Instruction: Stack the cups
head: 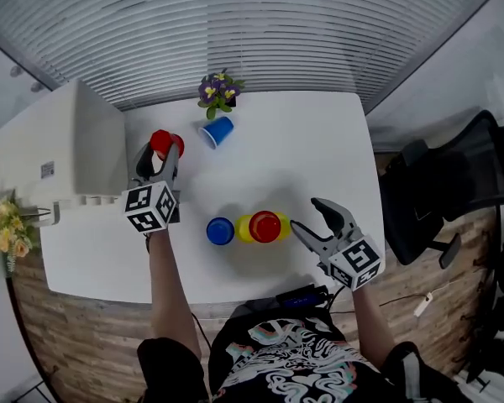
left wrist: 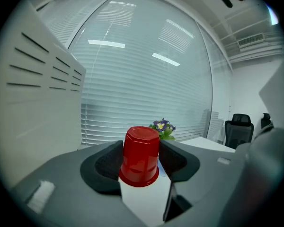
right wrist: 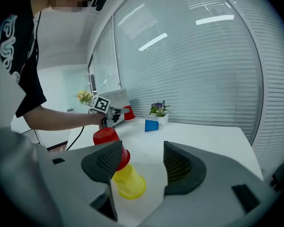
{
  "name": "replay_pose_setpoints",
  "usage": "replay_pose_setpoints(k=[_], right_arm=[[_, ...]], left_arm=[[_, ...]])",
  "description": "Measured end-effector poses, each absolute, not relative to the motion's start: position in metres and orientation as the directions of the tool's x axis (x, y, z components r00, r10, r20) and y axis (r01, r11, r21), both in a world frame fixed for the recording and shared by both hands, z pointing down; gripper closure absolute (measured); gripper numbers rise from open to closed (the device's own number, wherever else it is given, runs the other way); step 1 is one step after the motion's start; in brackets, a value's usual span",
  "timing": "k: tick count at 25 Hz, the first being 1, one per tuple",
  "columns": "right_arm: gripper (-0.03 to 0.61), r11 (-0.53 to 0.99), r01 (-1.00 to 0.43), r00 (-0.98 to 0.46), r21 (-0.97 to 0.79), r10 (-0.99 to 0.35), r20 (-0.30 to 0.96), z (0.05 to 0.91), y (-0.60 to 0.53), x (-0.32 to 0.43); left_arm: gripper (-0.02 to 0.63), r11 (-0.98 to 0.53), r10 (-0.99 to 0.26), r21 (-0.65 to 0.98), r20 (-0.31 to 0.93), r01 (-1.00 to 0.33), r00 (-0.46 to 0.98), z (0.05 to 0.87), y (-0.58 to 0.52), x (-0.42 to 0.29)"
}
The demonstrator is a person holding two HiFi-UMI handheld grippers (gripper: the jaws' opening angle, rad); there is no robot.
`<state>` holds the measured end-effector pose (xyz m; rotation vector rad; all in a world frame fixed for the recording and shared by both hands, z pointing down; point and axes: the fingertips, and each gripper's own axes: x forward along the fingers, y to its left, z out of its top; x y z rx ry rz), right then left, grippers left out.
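The left gripper point(head: 161, 153) is clamped on a red cup point(left wrist: 141, 156), base up, both pads pressed to its sides; it hangs over the left part of the table point(head: 319, 149), close beside the white box point(head: 67, 145) that fills the table's left edge, so there is little room on that side.

The right gripper point(head: 303, 213) has its jaws standing apart with nothing pressed between them; it sits low near the front edge; just ahead of its tips is the stack point(head: 265, 227), a second red cup point(right wrist: 107, 137) upside down over a yellow cup point(right wrist: 128, 181); in the right gripper view the stack shows in the gap, nearer one jaw, with the red part half hidden behind that jaw.

A blue cup point(head: 220, 231) stands base up just beside the stack, on the side away from the right gripper; whether the two touch cannot be told; this row lies not far from the front edge, where a dark device point(head: 301, 295) and its cable rest.

A tipped blue cup point(head: 218, 130) lies on its side near the far edge, just before the flower pot point(head: 220, 91), which stands right at that edge.

Between the far pair and the near row the table is bare, and its whole right half is bare too; a black chair point(head: 449, 183) stands well apart past the right edge.
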<state>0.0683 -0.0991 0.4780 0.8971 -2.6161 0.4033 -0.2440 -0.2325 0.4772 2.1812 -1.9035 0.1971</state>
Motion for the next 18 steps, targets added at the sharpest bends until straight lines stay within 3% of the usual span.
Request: replay_pose_setpoints(k=[10, 18], right_arm=[[0.314, 0.717, -0.687, -0.699, -0.121, -0.605, 0.381, 0.47, -0.079, 0.07], [0.324, 0.703, -0.699, -0.695, -0.131, -0.626, 0.355, 0.464, -0.066, 0.065]], left_arm=[[0.38, -0.239, -0.944, 0.133, 0.201, -0.962, 0.262, 0.442, -0.15, -0.194], [0.38, -0.319, -0.907, 0.173, 0.229, -0.932, 0.353, 0.454, -0.098, -0.145]])
